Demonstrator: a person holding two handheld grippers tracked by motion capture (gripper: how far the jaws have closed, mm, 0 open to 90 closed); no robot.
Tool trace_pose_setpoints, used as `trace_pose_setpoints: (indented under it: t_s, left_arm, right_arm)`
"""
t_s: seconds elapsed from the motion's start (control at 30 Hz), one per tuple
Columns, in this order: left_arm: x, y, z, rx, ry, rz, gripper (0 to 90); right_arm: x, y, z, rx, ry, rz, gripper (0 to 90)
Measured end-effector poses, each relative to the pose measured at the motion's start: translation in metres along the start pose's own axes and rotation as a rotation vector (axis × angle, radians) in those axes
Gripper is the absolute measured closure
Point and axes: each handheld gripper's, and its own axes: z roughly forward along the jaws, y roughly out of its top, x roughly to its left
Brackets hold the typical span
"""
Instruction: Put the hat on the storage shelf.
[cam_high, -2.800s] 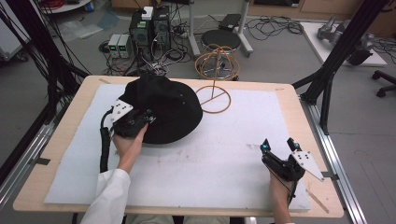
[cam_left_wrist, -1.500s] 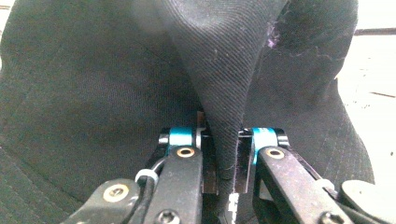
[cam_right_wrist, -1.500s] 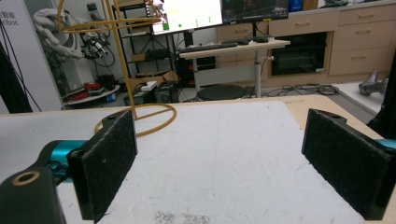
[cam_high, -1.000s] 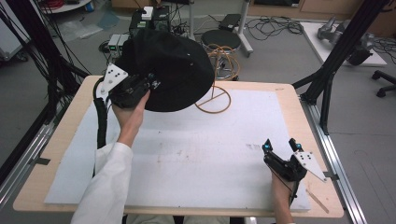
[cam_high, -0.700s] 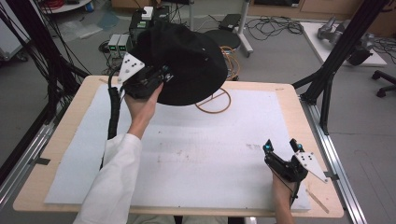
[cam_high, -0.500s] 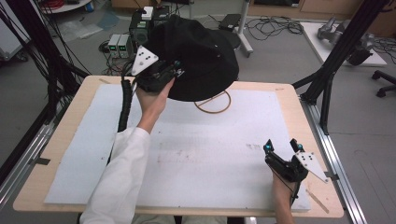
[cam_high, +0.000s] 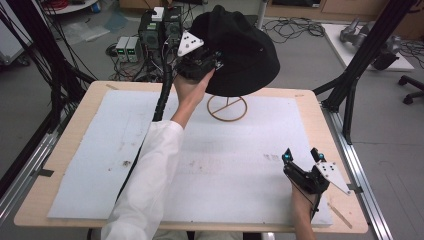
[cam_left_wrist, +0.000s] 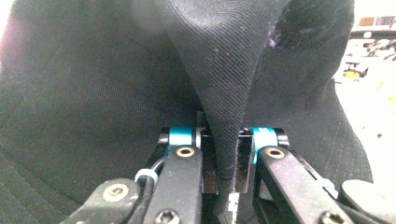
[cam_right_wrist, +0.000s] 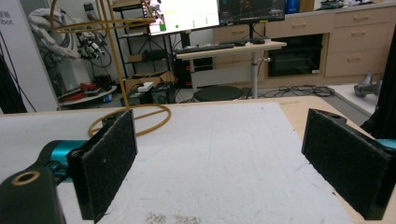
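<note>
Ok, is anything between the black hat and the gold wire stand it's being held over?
Nothing visible. The left gripper holds the black fabric hat above the gold wire stand; the stand's ring base sits bare on the white mat.

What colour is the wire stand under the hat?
Golden yellow wire stand, seen best in the right gripper view.

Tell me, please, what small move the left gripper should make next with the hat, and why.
Probably lower the hat straight down onto the gold wire stand. The left gripper is pinching a fold of the brim and holds the hat in the air, roughly above the stand's ring base at the far side of the table. The right gripper rests open near the front edge, so it is not helping.
</note>
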Motion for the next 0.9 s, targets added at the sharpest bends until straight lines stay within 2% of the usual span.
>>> trace_pose_setpoints:
  t_s: [0.1, 0.13, 0.2, 0.27, 0.37, 0.5, 0.53, 0.6, 0.67, 0.73, 0.83, 0.9]
  left_arm:
    - [-0.002, 0.001, 0.010, 0.015, -0.008, 0.010, 85.9]
    - [-0.002, 0.001, 0.016, 0.027, -0.002, 0.024, 85.9]
    - [0.000, 0.002, 0.024, 0.048, 0.013, 0.025, 85.9]
    - [0.003, 0.003, 0.033, 0.074, 0.023, 0.017, 85.9]
    - [0.007, 0.004, 0.042, 0.078, 0.028, -0.005, 85.9]
    - [0.013, 0.008, 0.052, 0.108, 0.033, -0.010, 85.9]
    - [0.015, 0.009, 0.055, 0.116, 0.034, -0.020, 85.9]
    - [0.019, 0.009, 0.061, 0.140, 0.011, -0.064, 85.9]
    - [0.020, 0.011, 0.066, 0.169, -0.001, -0.061, 85.8]
    - [0.019, 0.012, 0.069, 0.172, -0.003, -0.059, 85.9]
    - [0.021, 0.012, 0.073, 0.169, 0.011, -0.076, 85.9]
    - [0.022, 0.011, 0.075, 0.202, 0.023, -0.070, 85.8]
  right_arm:
    - [0.000, 0.000, 0.000, 0.000, 0.003, 0.001, 9.7]
    - [0.001, 0.000, -0.001, 0.001, 0.005, 0.003, 9.7]
    - [0.001, 0.000, -0.001, 0.002, 0.006, 0.004, 9.7]
    - [0.002, 0.000, -0.001, 0.001, 0.012, 0.000, 9.7]
    - [0.004, 0.000, -0.001, 0.003, 0.018, -0.002, 9.7]
    - [0.003, 0.001, -0.002, 0.002, 0.019, -0.001, 9.7]
    - [0.003, 0.001, -0.001, 0.000, 0.018, -0.002, 9.7]
    - [0.003, 0.001, -0.001, -0.002, 0.016, -0.002, 9.7]
    - [0.003, 0.001, 0.000, 0.000, 0.015, -0.004, 9.7]
    - [0.005, 0.001, 0.002, 0.000, 0.018, -0.019, 9.7]
    - [0.007, 0.001, 0.002, -0.003, 0.020, -0.035, 9.7]
    - [0.009, 0.002, 0.002, -0.005, 0.025, -0.044, 9.7]
